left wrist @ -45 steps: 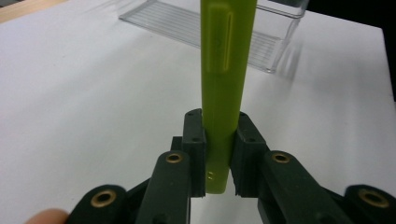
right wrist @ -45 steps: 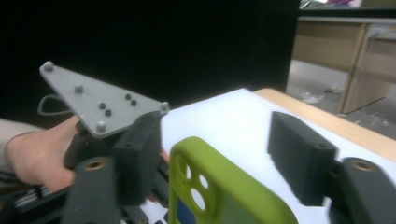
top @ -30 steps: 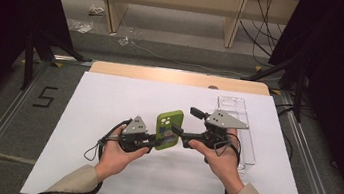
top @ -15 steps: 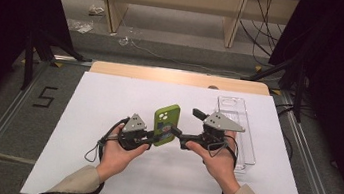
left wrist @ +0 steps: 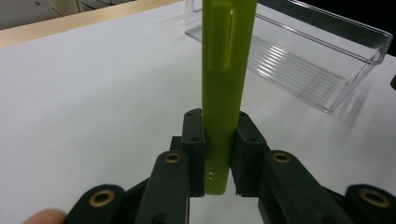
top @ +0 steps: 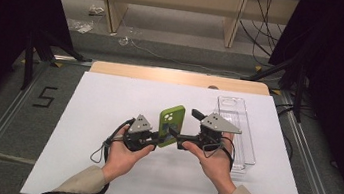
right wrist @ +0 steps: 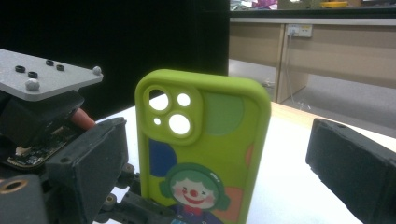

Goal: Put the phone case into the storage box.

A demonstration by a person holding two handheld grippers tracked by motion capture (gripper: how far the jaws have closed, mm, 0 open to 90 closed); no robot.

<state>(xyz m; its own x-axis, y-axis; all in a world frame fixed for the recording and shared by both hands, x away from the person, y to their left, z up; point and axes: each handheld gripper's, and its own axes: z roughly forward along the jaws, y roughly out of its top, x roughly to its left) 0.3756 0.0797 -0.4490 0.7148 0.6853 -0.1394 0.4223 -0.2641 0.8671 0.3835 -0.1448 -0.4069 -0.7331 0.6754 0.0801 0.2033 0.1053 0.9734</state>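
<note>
A lime-green phone case [top: 171,122] with a clown picture on its back [right wrist: 205,149] stands upright above the white table. My left gripper [top: 162,138] is shut on its lower edge, and both pads press its sides [left wrist: 217,154]. My right gripper [top: 188,129] faces it from the right. Its jaws have just been opening and now stand wide. The case is between them [right wrist: 219,163], and neither pad touches it. The left gripper's body [right wrist: 46,107] and grey plate sit just behind the case in the right gripper view.
A clear plastic bin [top: 238,131] lies lengthwise at the right of the white sheet [top: 109,99], close behind my right hand; its ribbed floor shows in the left gripper view [left wrist: 299,56]. A wooden table edge [top: 177,77] runs along the far side.
The right gripper's jaws have spread apart from the case. The case now stands a little more upright in the left gripper. Both hands stay in place.
</note>
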